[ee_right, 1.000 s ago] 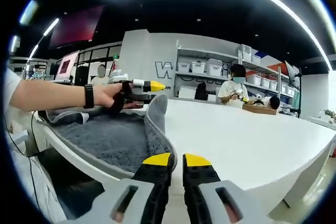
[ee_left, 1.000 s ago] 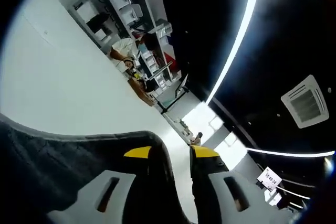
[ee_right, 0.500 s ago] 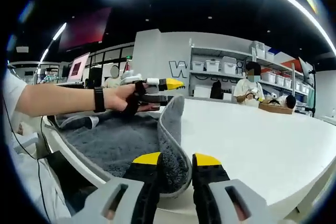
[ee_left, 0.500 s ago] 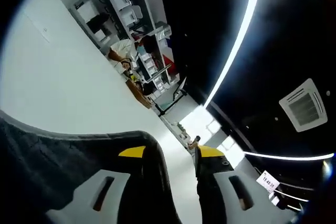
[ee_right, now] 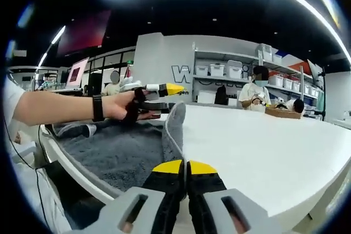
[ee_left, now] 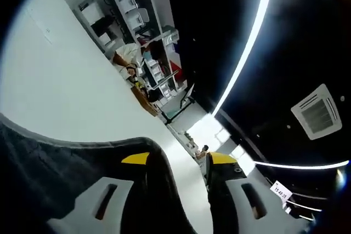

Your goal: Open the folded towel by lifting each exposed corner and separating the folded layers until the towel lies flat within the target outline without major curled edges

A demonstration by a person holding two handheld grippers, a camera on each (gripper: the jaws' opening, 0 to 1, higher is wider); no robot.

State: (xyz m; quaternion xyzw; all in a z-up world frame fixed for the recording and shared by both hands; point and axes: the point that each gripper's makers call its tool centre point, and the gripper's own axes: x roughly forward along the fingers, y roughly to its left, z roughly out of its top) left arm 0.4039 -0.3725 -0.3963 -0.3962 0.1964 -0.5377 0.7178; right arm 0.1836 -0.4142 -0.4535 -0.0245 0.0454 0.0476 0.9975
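Note:
A dark grey towel (ee_right: pixel 123 152) lies on the near left part of a white table (ee_right: pixel 263 146), with one edge standing up as a ridge (ee_right: pixel 174 127). My right gripper (ee_right: pixel 185 166) is shut on the near end of that raised edge. A hand (ee_right: pixel 118 108) holds my left gripper (ee_right: pixel 171 98) at the ridge's far end, jaws apart. In the left gripper view the towel (ee_left: pixel 55 173) fills the lower left and a fold of it runs between the parted jaws of the left gripper (ee_left: pixel 178 159), next to bare table (ee_left: pixel 66 80).
The table stretches away bare to the right; its rounded front edge (ee_right: pixel 71 171) is close to me. Shelves with white bins (ee_right: pixel 219 70) and seated people (ee_right: pixel 253 94) are at the far end. A sleeve and a cable (ee_right: pixel 24 163) hang at the left.
My right gripper's jaws, apart around the towel edge half a second ago, have closed on it. The left gripper's jaws have spread wider over the last second.

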